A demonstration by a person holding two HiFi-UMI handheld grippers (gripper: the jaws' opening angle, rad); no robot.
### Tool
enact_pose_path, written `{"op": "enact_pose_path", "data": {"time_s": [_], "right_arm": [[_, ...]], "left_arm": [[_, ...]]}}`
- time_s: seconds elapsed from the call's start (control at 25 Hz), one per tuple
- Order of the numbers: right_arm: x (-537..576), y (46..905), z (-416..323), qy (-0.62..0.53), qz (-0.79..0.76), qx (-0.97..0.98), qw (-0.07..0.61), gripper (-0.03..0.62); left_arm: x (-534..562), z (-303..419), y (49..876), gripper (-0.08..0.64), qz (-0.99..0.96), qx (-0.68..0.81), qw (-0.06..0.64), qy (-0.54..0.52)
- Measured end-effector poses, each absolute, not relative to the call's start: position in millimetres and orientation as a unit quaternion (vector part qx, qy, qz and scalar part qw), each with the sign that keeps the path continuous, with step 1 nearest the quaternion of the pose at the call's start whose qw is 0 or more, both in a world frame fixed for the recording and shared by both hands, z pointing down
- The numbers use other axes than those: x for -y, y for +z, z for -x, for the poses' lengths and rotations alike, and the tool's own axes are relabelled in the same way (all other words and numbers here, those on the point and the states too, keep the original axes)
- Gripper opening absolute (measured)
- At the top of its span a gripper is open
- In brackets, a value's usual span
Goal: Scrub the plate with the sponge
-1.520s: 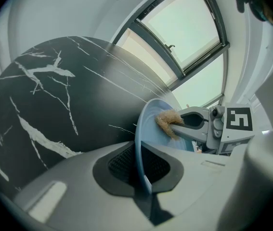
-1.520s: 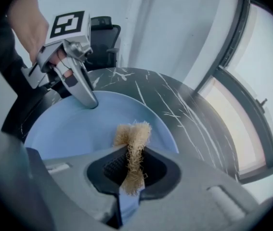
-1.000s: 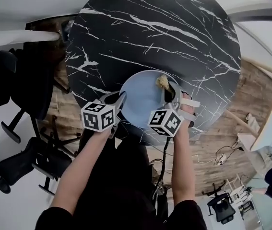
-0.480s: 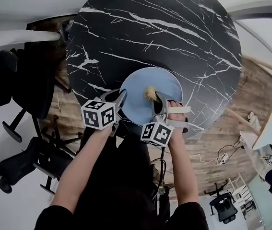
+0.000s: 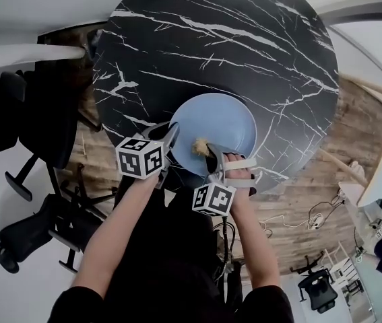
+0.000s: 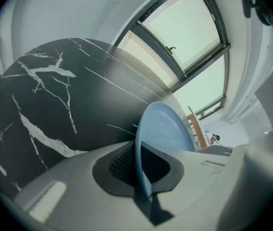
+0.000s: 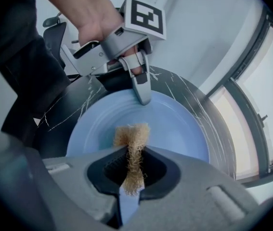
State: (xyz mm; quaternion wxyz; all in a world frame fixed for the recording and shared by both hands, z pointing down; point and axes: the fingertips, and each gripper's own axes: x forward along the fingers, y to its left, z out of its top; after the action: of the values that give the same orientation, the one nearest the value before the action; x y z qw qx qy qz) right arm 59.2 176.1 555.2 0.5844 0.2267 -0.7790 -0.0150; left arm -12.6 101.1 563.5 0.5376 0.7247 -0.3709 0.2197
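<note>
Right gripper (image 7: 131, 170): clenched on the sponge (image 7: 132, 137), tuft down on the plate (image 7: 175, 124)
Left gripper (image 6: 138, 165): clamped on the rim at 9 o'clock
Sponge: near 7 o'clock; open plate lies toward 1 o'clock
Views: left gripper view shows rim edge-on, no sponge; head view shows both

The sponge (image 5: 199, 146) rests on the plate (image 5: 228, 120), which lies at the table's (image 5: 211, 39) near edge.

Round black marble worktop with white veins (image 5: 244, 46), black wheeled office chairs (image 5: 25, 231) at left, brown wooden plank floor (image 5: 312, 194), large framed windows (image 6: 189, 28) beyond.
</note>
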Motion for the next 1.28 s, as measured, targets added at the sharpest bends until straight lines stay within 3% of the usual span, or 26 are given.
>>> {"op": "enact_pose_path", "data": {"time_s": [0.52,1.28], "right_arm": [[-230,555,-66,-0.006,-0.154,0.793,0.590,0.038],[-187,558,-104,0.002,-0.179,0.794,0.581,0.041]], "left_arm": [[-101,11,564,0.021,-0.730,0.357,0.539,0.221],[-103,8,563,0.022,-0.751,0.322,0.522,0.246]]}}
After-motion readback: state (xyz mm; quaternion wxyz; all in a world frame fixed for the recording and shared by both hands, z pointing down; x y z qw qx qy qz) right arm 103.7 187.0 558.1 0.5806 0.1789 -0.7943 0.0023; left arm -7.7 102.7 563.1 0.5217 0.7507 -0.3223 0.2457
